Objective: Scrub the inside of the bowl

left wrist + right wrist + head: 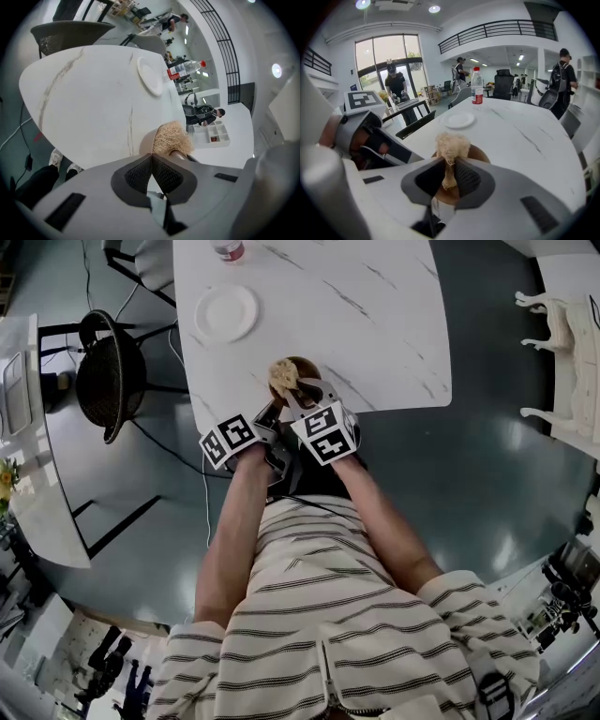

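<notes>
Indoors — marble tbl (525, 136) w/ bowl (480, 153)

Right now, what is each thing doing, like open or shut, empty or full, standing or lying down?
right gripper: shut on the scrubber.
scrubber: pinched, fluffy end over the bowl.
left gripper: jaws together, right by the bowl.
bowl: upright on the table.
plate: lying flat, empty.
bottle: standing, red cap on.
</notes>
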Tool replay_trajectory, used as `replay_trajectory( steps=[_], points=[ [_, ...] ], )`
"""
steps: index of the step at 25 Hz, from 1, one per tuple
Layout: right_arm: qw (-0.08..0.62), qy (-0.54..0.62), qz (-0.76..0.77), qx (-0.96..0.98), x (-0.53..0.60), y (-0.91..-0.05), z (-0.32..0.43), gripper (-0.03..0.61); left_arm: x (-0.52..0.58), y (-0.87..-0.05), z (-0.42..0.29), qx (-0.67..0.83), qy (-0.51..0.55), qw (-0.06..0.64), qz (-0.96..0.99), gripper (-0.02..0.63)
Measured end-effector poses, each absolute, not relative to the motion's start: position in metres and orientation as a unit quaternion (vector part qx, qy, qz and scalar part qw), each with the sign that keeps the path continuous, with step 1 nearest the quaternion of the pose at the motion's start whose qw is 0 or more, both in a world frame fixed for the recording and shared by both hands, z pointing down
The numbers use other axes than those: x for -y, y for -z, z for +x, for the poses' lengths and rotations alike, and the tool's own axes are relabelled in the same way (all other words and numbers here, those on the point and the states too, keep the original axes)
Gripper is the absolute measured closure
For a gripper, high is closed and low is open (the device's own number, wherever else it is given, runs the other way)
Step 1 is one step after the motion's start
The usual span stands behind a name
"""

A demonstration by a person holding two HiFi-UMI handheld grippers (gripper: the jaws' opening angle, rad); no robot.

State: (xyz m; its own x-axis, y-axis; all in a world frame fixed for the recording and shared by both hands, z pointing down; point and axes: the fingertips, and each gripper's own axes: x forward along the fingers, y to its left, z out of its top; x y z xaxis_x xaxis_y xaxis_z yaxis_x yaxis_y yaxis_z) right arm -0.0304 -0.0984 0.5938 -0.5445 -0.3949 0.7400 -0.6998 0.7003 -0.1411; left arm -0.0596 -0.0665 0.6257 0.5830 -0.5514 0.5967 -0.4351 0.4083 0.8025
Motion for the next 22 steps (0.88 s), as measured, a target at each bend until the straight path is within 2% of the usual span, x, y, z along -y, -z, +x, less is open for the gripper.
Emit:
replay_trajectory(
  steps=[22],
  points=[
    [0.400, -0.193, 0.294, 0.846, 0.074, -0.587, -0.005, 0.514, 0.064, -0.626, -0.057, 0.455, 0.058, 0.710, 0.534, 0.607]
  ],
)
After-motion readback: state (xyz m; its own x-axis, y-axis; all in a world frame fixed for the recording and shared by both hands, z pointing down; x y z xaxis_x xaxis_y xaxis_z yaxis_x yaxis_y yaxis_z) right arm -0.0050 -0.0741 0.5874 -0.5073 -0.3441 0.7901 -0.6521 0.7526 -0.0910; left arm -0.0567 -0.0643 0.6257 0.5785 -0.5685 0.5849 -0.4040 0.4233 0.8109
